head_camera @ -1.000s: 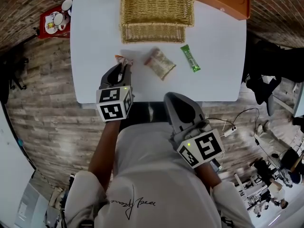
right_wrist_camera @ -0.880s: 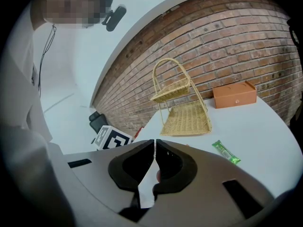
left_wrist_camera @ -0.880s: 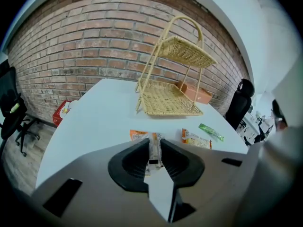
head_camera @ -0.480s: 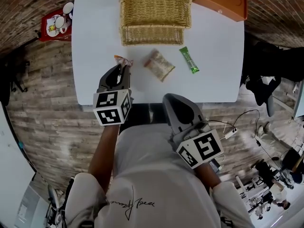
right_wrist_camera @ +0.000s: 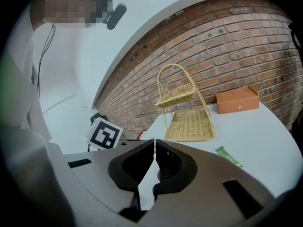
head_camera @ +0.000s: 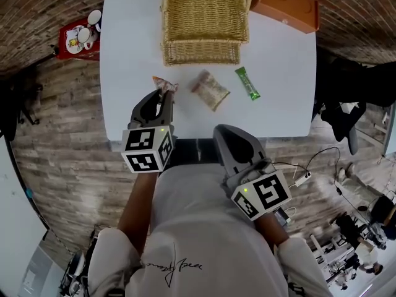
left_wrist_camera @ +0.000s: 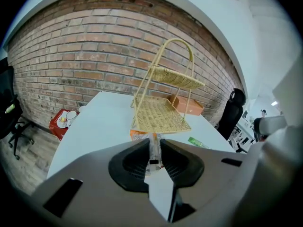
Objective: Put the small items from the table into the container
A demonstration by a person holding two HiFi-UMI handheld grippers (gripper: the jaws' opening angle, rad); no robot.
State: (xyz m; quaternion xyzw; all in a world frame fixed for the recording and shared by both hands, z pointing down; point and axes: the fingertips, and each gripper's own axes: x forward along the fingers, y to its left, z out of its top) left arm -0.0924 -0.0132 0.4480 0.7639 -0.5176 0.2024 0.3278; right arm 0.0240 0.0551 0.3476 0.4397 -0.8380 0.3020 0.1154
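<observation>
An orange snack packet [head_camera: 163, 83] hangs by its clear crimped end between the fingers of my left gripper [head_camera: 166, 95], just above the white table [head_camera: 124, 104]. In the left gripper view the packet [left_wrist_camera: 152, 148] sits pinched in the left gripper [left_wrist_camera: 154, 151], its orange body showing beyond the tips. A beige snack bag [head_camera: 210, 90] and a green bar [head_camera: 247, 83] lie on the table to the right. The two-tier wicker basket [head_camera: 204, 17] stands at the back. My right gripper [head_camera: 226, 132] is shut and empty at the table's front edge, as the right gripper view also shows [right_wrist_camera: 155, 142].
An orange box [head_camera: 288, 8] lies at the table's back right, beside the basket. A red tray with cups [head_camera: 80, 37] sits on the floor to the left. A black office chair [head_camera: 346, 98] stands at the right of the table.
My left gripper has risen a little with the orange packet in its jaws, lifting it off the table. The right gripper has kept still.
</observation>
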